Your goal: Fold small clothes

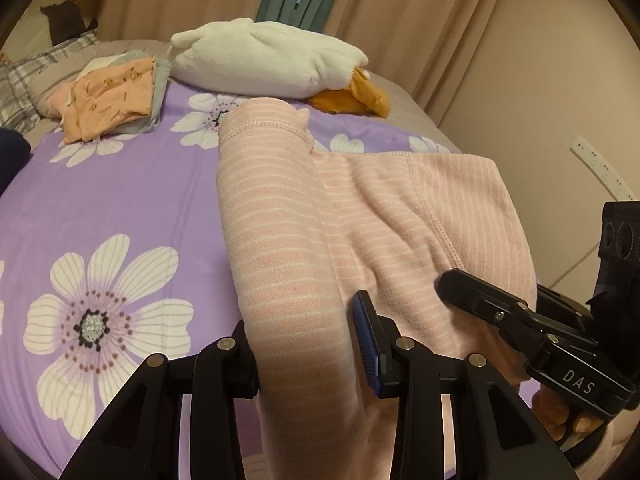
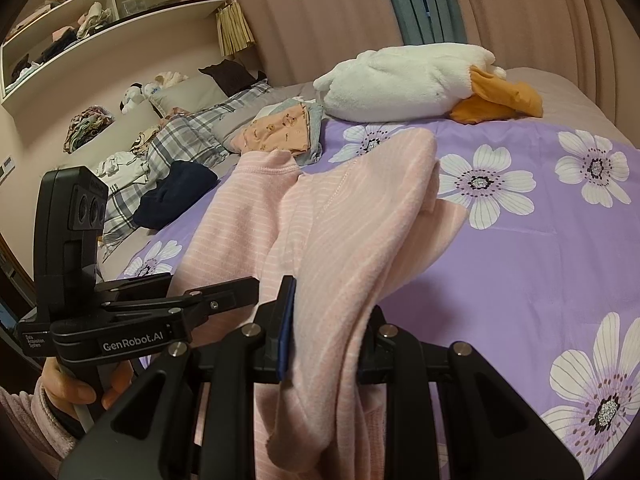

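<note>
Both grippers, left (image 1: 308,344) and right (image 2: 328,332), each clamp one pink striped garment (image 1: 360,208) on bedspread (image 1: 120,200)

Plush duck (image 1: 264,62) on floral bedspread (image 1: 120,208); shelf (image 2: 100,4).

Each hand-held gripper (image 1: 308,344) is matte black, with silver round screws and blue ribbed pads (image 1: 366,344). One carries the white marking "GenRobot.AI", the other "DAS". The person's hand (image 2: 76,392) shows bare skin and a fluffy pink sleeve (image 2: 28,424).
</note>
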### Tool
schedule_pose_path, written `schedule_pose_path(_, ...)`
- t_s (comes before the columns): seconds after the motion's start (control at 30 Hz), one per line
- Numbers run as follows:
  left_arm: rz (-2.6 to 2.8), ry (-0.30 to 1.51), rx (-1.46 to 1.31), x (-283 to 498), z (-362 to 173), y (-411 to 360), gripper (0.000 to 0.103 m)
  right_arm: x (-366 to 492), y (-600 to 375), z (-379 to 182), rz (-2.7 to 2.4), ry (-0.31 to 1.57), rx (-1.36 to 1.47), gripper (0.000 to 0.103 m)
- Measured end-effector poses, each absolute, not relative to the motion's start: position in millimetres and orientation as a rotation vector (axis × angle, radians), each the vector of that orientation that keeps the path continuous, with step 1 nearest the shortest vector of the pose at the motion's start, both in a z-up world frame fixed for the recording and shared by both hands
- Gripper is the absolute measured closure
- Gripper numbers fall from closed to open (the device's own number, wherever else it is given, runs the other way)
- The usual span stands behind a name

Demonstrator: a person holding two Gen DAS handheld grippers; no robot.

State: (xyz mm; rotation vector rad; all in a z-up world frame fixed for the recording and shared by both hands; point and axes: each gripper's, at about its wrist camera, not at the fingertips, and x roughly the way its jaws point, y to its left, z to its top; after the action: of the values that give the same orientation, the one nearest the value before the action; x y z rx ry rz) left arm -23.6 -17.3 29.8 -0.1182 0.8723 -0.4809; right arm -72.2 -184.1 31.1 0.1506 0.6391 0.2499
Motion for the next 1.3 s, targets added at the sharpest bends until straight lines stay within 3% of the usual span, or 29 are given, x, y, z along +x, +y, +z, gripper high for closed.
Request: schedule_pose_path(1.3,-0.487,0.909,-0.098,35.4,4.9,-29.4,0.066,-36.9,-186.6,19.5,0.211,0.658,0.164,0.079)
